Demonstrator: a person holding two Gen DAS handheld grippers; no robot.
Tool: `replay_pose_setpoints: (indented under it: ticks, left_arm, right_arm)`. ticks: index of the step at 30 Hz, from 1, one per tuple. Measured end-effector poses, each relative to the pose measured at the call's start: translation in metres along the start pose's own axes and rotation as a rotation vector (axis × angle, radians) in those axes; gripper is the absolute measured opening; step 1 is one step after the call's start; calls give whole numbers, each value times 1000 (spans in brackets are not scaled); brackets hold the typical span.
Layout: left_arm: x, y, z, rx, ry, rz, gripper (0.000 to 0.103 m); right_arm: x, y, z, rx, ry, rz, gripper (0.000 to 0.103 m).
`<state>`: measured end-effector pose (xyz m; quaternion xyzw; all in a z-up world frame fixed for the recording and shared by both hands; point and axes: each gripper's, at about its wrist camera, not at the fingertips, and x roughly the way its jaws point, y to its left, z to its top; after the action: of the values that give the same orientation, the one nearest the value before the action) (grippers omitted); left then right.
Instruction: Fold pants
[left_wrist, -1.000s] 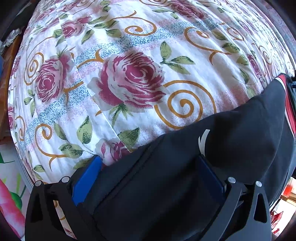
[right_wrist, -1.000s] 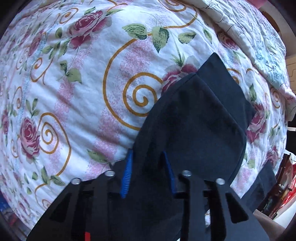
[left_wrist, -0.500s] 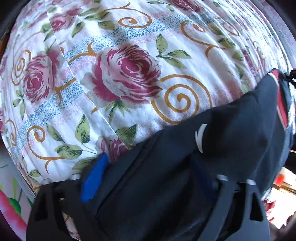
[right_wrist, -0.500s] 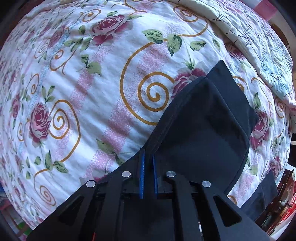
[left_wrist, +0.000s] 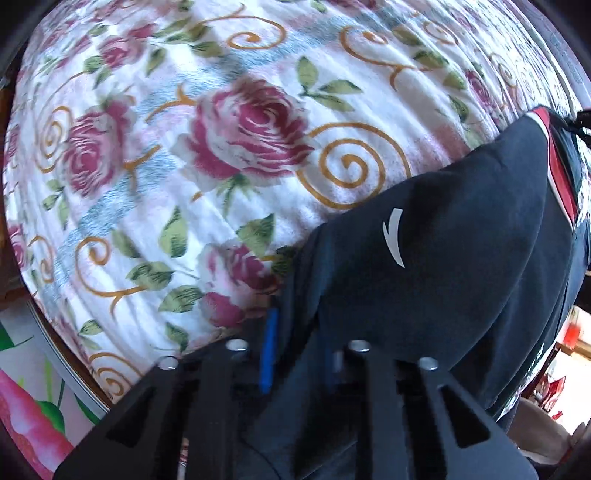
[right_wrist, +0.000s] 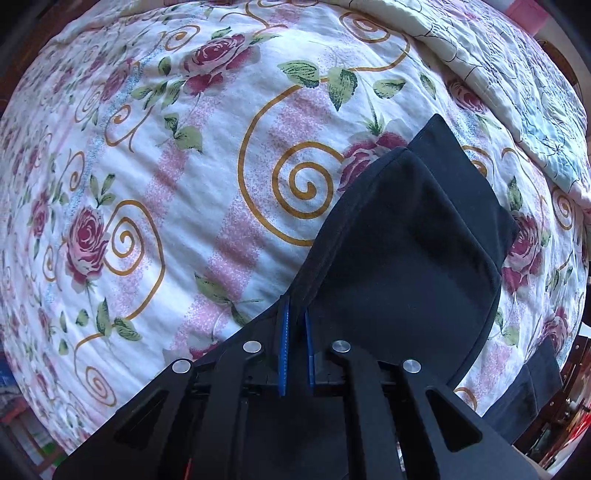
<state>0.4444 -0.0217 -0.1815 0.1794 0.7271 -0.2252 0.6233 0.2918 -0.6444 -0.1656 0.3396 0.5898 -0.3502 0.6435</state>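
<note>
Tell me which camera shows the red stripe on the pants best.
The left wrist view: the red stripe runs along the far right edge of the black pants, past the white logo. The right wrist view shows only plain black fabric, no stripe.

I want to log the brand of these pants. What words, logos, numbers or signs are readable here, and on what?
No readable words or numbers in either view.
White curved swoosh mark, no letters, on the dark pants.
Pale lettering near the pants' lower right edge: too cut off and blurred to read.
Floral bedsheet: pattern only, no text.
</note>
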Motion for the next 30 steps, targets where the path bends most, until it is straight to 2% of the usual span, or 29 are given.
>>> replay_pose_setpoints:
  ticks: [3,8,13,17,19,22,23,25,28,30]
  left_arm:
    - [-8,1,-7,-1,-29,25,13]
    - [-41,0,-29,0,-102,90,12]
    - [-84,-7,-63,13,-193,107,12]
    - [-120,-17,-100,8,-289,119,13]
    - [-125,-25,-108,21,-321,127,13]
    - [-133,-39,-135,46,-382,154,13]
    - [-140,-48,-156,61,-417,153,13]
    - [-141,-59,-175,72,-442,157,13]
    - [-139,-72,-226,87,-495,156,13]
    - [-129,-77,-248,78,-495,128,14]
  right_arm:
    - [-11,-12,-2,24,-8,57,5]
    - [-40,-26,-9,2,-35,101,5]
    - [-75,-46,-19,-28,-67,159,5]
    - [-100,-67,-39,-54,-95,209,5]
    - [-107,-75,-46,-60,-105,233,5]
    - [-123,-100,-66,-69,-127,284,5]
    - [-129,-114,-78,-71,-139,309,5]
    - [-138,-134,-96,-85,-164,320,5]
    - [-141,-165,-123,-90,-195,338,5]
    - [-133,-192,-148,-80,-199,350,5]
